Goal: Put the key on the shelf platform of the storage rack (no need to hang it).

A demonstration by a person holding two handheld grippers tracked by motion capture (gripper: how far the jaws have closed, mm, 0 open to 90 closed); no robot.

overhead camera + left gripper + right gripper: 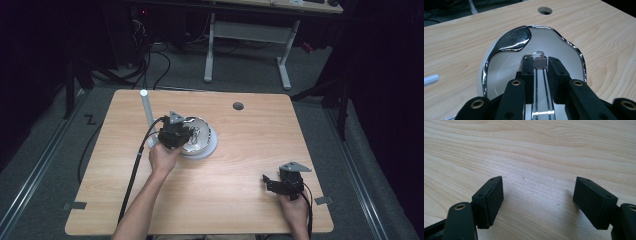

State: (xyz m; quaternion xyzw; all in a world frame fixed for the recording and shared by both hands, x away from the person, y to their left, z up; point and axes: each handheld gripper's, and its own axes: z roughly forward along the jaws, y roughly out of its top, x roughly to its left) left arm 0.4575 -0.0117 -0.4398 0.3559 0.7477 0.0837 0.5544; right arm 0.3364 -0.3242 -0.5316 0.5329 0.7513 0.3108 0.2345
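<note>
Left hand-held gripper (540, 68) is clamping a flat, shiny metal handle (540, 100), its ridged tip showing between the black foam pads. The handle is lying across a white glossy bowl (499, 72) with a wavy chrome rim, sitting left of centre on the pale wood-grain worktop (240, 165). A rounded mirror-bright spoon bowl (514, 40) is resting on the rim. Right hand-held gripper (537, 202) is hovering over bare wood near the front right corner, jaws standing wide apart.

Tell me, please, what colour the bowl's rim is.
Shiny silver chrome rim on the white bowl, clearest in the left gripper view.
</note>
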